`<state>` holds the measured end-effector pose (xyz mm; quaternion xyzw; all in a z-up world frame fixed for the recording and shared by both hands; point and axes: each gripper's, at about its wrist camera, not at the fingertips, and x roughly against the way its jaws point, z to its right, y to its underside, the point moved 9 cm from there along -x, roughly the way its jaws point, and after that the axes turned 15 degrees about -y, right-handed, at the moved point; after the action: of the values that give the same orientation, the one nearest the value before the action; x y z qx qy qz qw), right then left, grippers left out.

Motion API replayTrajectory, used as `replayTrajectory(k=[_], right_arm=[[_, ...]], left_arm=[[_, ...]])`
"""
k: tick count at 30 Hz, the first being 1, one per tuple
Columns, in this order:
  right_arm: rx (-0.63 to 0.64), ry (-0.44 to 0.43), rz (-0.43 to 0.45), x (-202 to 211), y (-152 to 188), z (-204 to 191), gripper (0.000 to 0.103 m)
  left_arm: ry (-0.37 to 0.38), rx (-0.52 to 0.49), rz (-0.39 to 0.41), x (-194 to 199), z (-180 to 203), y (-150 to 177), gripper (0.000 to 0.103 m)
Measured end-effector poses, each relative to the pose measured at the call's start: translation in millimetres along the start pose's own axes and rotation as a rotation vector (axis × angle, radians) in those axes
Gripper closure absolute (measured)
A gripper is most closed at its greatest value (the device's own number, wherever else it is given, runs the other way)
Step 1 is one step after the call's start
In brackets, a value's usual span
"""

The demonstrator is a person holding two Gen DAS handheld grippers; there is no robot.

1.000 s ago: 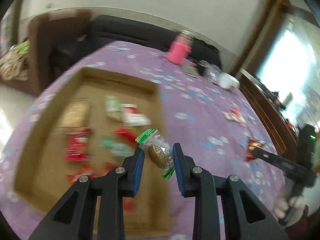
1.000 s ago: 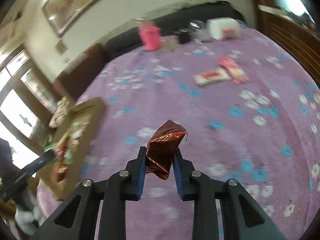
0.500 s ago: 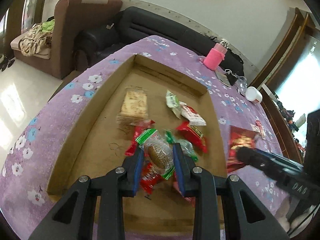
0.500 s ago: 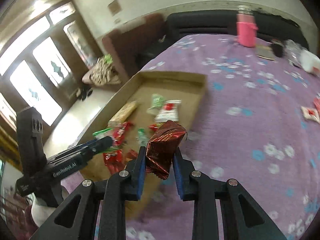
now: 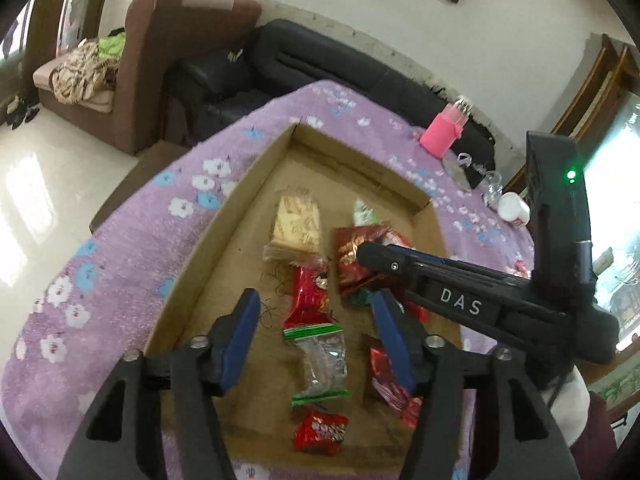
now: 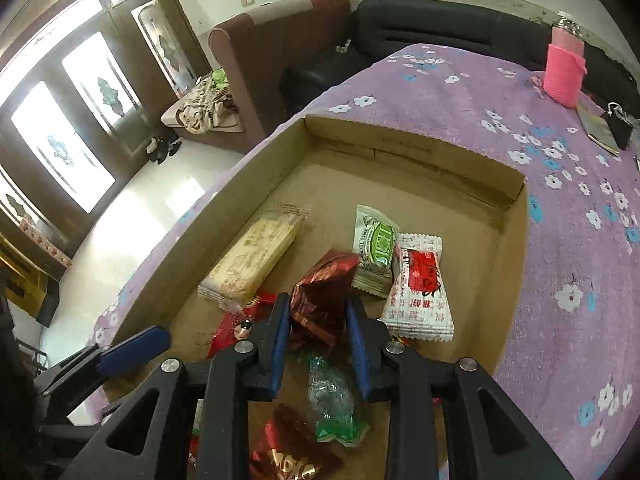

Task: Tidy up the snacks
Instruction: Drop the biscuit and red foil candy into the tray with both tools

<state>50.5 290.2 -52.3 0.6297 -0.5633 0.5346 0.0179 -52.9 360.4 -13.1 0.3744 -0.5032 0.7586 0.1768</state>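
A shallow cardboard box (image 5: 224,216) lies on the purple flowered tablecloth (image 5: 120,264) and holds several snack packets. My left gripper (image 5: 316,336) is open and empty above the box; a clear packet with green ends (image 5: 320,360) lies on the box floor under it. My right gripper (image 6: 318,320) is shut on a dark red foil packet (image 6: 320,296) and holds it over the box (image 6: 512,240); it also shows in the left wrist view (image 5: 360,256). A beige cracker pack (image 6: 252,260), a green-white packet (image 6: 376,248) and a white-red packet (image 6: 420,292) lie in the box.
A pink bottle (image 6: 564,72) stands at the table's far edge, with a dark pouch (image 6: 618,128) near it. A white cup (image 5: 514,208) sits at the far right. A black sofa (image 5: 320,64) and a brown armchair (image 5: 160,52) stand beyond the table.
My left gripper opened and let the clear green-ended packet drop into the box. My right gripper moved over the box with the red foil packet.
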Motion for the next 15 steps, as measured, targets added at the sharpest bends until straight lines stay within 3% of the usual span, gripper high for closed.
replayTrajectory(k=[3,5,11,15], right_arm=[[-0.005,-0.004,0.062,26,1,-4,0.058],[-0.005,0.017,0.103,44,4,-4,0.057],[-0.060,0.082,0.251,109,34,5,0.052],[-0.112,0.139,0.334,141,55,18,0.049]], left_arm=[[-0.042,-0.016,0.071,17,0,-5,0.031],[-0.071,-0.037,0.113,29,2,-8,0.030],[-0.225,-0.119,0.294,74,26,-12,0.011],[-0.303,-0.179,0.359,95,48,-10,0.001]])
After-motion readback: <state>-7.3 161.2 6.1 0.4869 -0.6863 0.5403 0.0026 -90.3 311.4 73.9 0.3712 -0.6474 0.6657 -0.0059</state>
